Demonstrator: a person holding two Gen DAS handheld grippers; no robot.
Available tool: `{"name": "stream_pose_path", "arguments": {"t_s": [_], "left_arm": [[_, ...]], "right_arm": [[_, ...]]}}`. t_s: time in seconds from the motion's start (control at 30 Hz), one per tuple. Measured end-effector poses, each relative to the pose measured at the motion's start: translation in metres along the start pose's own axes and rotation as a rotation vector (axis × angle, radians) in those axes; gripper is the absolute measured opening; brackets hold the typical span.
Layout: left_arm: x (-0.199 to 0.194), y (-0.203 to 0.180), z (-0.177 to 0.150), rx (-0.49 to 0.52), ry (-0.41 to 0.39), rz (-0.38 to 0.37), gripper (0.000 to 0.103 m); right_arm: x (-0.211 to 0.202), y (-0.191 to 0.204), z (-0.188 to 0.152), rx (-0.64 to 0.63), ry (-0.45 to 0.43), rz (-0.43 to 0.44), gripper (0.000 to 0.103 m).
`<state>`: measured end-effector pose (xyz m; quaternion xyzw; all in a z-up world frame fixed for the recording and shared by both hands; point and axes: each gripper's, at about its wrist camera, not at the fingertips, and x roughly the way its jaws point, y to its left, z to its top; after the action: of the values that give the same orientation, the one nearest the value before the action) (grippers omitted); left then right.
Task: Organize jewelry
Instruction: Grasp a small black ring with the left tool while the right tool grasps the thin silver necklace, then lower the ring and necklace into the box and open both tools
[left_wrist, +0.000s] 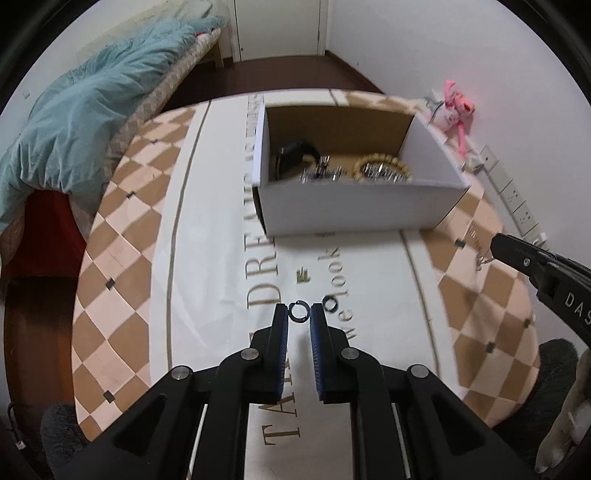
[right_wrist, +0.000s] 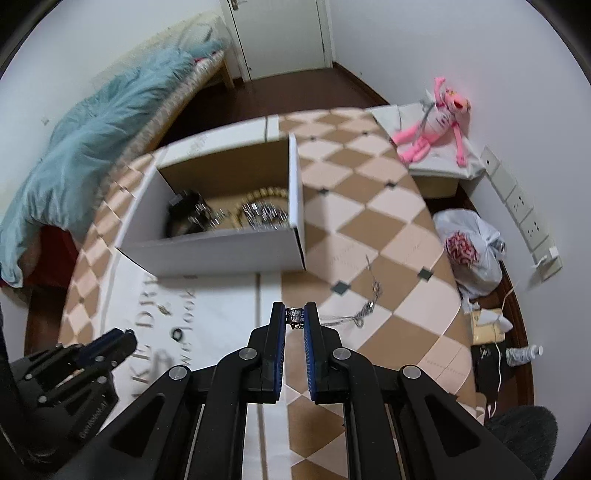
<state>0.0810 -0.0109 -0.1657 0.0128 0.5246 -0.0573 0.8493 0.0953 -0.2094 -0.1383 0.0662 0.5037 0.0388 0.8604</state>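
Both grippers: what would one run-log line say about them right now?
left gripper: jaws around dark ring on table | right gripper: shut on silver ring | white box: holds jewelry | silver chain: on table
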Motion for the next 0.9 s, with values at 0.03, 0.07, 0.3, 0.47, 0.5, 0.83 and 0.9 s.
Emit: {"name": "stream_pose_path", "arguments": {"t_s": [0.03,0.07,0.3,0.47,0.5,0.83,0.9], "left_arm": [[-0.005,0.0,0.003,-0.001,-0.012,-0.004,0.009],[-0.01,-0.001,0.006,-0.002,-0.022,-0.009,0.009],[-0.047,-0.002,0.033,-0.002,-0.111,-0.039,0.009],[-0.066,0.0,0.054,0.005,-0.16,-0.043,0.009],[-0.068,0.001,0.058,0.005,-0.169,-0.043,0.009],[-0.058,0.006,0.1,0.021,-0.153,-0.059,0.009],[-0.05,0.007,0.106,0.019,-0.132,-0.066,0.009]], "right_arm": [[-0.006,0.001,0.004,-0.001,-0.011,0.008,0.01],[-0.012,0.002,0.007,-0.002,-0.023,0.015,0.01],[-0.056,0.009,0.044,-0.005,-0.108,0.083,0.01],[-0.088,0.019,0.078,-0.029,-0.171,0.133,0.01],[-0.094,0.022,0.085,-0.036,-0.181,0.141,0.01],[-0.105,0.046,0.152,-0.115,-0.208,0.147,0.01],[-0.092,0.048,0.16,-0.116,-0.179,0.149,0.01]]}}
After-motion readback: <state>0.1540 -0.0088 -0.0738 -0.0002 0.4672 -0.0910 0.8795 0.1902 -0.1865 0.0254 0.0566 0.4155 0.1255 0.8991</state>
